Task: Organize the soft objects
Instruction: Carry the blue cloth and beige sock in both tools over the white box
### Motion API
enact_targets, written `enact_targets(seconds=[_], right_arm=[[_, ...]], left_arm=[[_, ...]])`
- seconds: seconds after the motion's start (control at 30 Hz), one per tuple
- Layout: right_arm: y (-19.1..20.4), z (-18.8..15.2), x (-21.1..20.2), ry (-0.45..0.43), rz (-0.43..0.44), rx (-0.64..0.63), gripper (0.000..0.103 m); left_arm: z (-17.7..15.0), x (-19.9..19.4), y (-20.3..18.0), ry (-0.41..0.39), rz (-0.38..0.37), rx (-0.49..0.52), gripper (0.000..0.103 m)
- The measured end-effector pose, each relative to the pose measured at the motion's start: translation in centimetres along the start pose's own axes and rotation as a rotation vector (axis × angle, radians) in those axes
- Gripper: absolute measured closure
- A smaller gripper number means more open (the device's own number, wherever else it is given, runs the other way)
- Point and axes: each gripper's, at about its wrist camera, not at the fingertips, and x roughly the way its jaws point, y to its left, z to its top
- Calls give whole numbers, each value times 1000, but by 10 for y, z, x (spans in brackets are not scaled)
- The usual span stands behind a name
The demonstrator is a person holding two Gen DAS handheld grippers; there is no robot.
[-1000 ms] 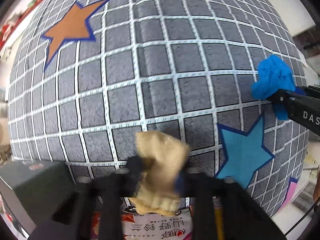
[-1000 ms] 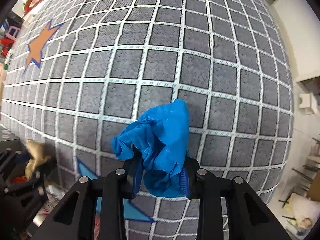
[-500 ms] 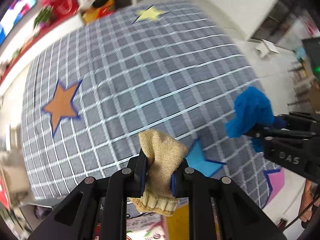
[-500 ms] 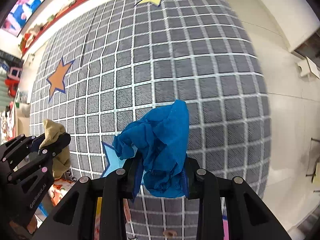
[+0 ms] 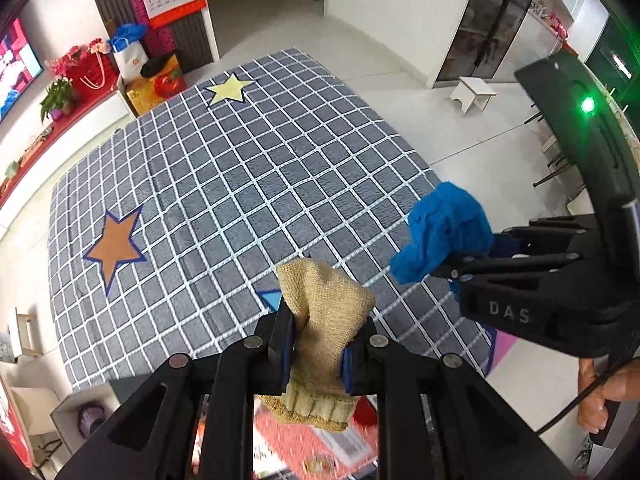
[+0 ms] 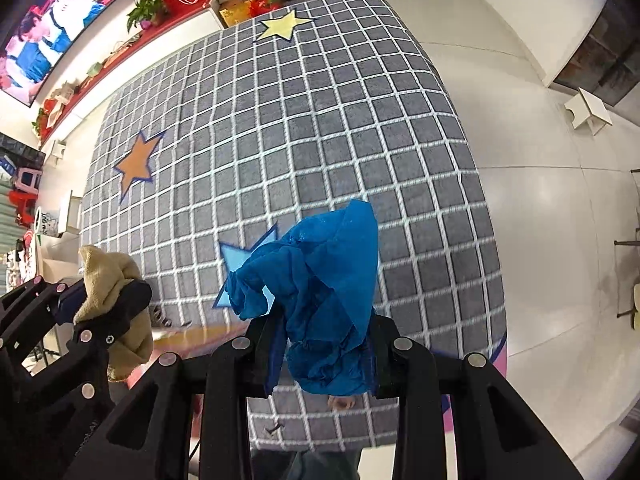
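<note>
My left gripper (image 5: 316, 340) is shut on a tan knitted cloth (image 5: 326, 312) and holds it high above the grey checked rug (image 5: 224, 184). My right gripper (image 6: 324, 356) is shut on a crumpled blue cloth (image 6: 320, 280), also high above the rug (image 6: 320, 120). In the left wrist view the blue cloth (image 5: 444, 232) and the right gripper (image 5: 472, 264) are to the right. In the right wrist view the tan cloth (image 6: 108, 276) and the left gripper (image 6: 100, 308) are at the lower left.
The rug bears an orange star (image 5: 116, 246), a yellow star (image 5: 228, 90) and a light blue star (image 6: 244, 260). Bags, boxes and flowers (image 5: 132, 64) stand by the far wall. A small white stool (image 5: 472, 94) stands on the white floor at right. A red printed package (image 5: 304, 448) lies below.
Both grippers have risen far above the rug with their cloths, so the whole rug and room now show. The cloths stay clamped.
</note>
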Motion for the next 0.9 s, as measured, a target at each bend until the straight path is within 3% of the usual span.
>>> enact_targets(seconds=[0.57, 0.9], right_arm=[[72, -91, -39, -37, 58, -54, 70], [116, -134, -46, -30, 100, -117, 70]], left_arm=[[-109, -61, 25, -27, 34, -103, 83], [-165, -78, 61, -16, 76, -230, 83]])
